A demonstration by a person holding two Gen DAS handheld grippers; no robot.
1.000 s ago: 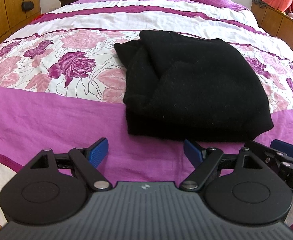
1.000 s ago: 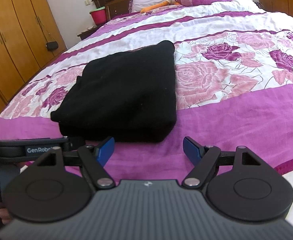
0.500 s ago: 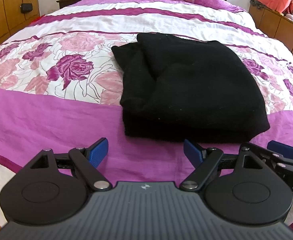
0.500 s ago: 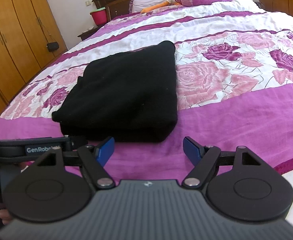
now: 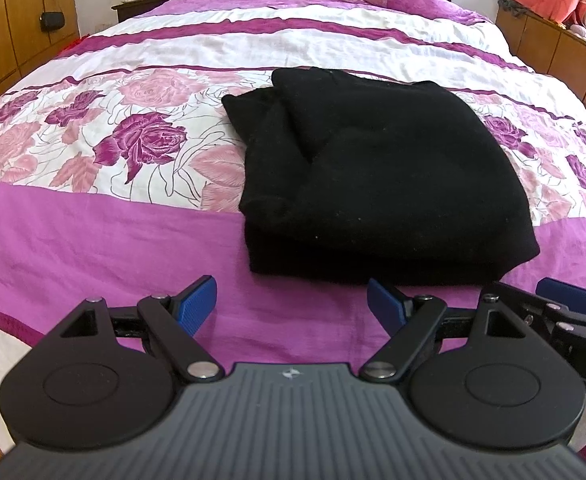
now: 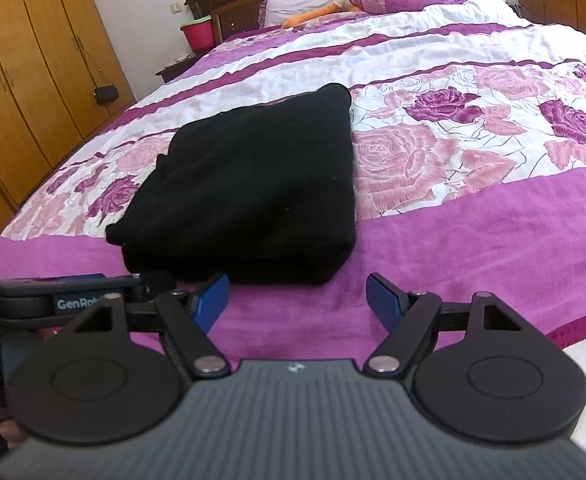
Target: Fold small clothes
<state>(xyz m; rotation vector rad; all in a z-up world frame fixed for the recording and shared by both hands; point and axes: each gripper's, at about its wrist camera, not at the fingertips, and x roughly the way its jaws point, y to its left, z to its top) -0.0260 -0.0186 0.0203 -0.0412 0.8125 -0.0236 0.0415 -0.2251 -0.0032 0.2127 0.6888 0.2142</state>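
Purple-and-white rose bedspread [image 5: 93, 240] covers the bed; on it, close to the near edge, lies a black garment [image 5: 381, 184] already folded into a thick, roughly square stack. Its near folded edge runs crosswise just ahead of both tools — forward and to the right of the left gripper [image 5: 291, 304], forward and to the left of the right gripper [image 6: 298, 300]. Both sit about equally near, side by side, jaws spread wide and empty. Any further fold would likely start from that near edge.
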